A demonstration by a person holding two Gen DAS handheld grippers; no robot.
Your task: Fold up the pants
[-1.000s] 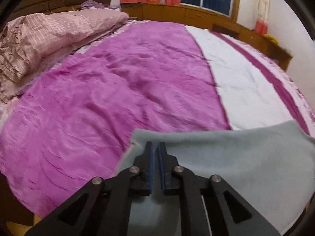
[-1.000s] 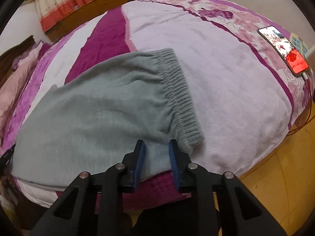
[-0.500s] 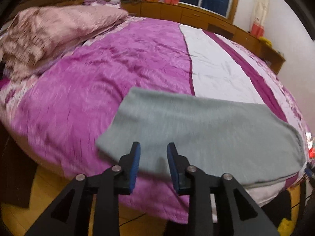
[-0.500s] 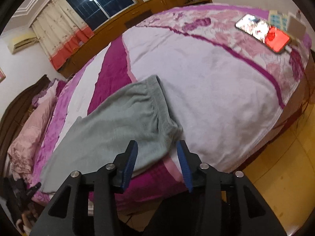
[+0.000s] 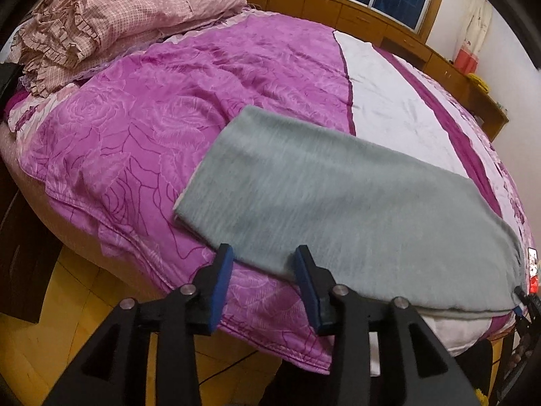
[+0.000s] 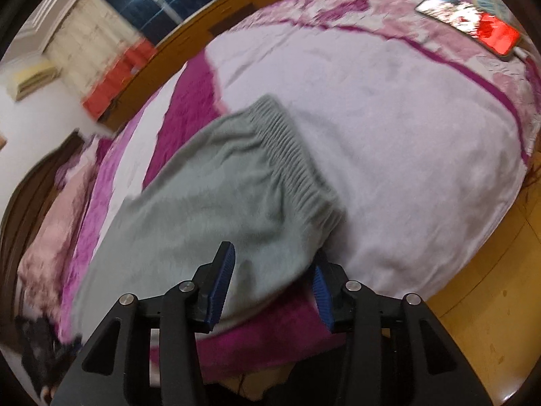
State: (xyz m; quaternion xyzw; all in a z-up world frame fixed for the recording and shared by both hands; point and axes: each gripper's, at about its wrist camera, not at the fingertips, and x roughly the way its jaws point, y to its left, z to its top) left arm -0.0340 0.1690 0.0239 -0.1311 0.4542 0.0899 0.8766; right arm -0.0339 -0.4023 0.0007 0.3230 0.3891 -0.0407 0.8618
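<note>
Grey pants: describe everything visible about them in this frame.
The grey pants are soft, fleecy knit with a ribbed elastic waistband. They lie flat along the near edge of the bed, across its purple and white bedspread, apparently folded lengthwise. Nothing grips them: both grippers sit at the near hem, pads apart.

open bedspread [image 5: 257, 67] beyond pants [image 5: 338, 203], bunched quilt [image 5: 111, 17] at head, phone [image 6: 473, 23] near far edge
</note>
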